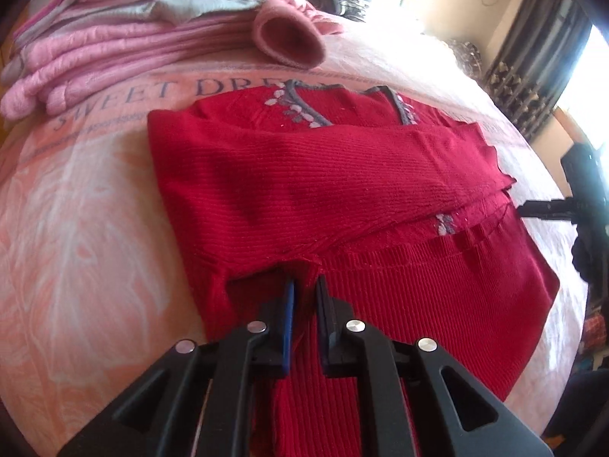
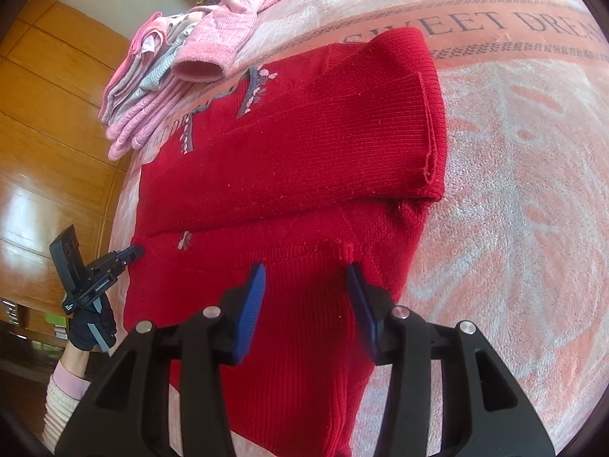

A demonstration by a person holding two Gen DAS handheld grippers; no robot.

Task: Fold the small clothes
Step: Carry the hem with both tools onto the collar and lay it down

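Observation:
A red knit sweater (image 1: 323, 175) with a grey neckline and pale flower embroidery lies flat on the pink bed cover (image 1: 76, 209), its sleeves folded across the chest. In the left wrist view my left gripper (image 1: 305, 285) is at the ribbed hem, shut on a pinch of red fabric. The right gripper (image 2: 306, 270) hovers open over the hem of the sweater (image 2: 304, 144), with a small pucker of cloth beside its right finger. The left gripper (image 2: 133, 251) also shows at the sweater's left edge, held by a gloved hand (image 2: 91, 327). The right gripper (image 1: 525, 207) shows at the sweater's right edge.
A stack of folded pink and grey clothes (image 1: 114, 30) lies beyond the neckline, with a pink sleeve cuff (image 1: 289, 42) hanging off it. The same stack (image 2: 160, 87) sits near the bed's edge by a wooden wardrobe (image 2: 45, 114). Bare bed cover (image 2: 514, 228) spreads to the right.

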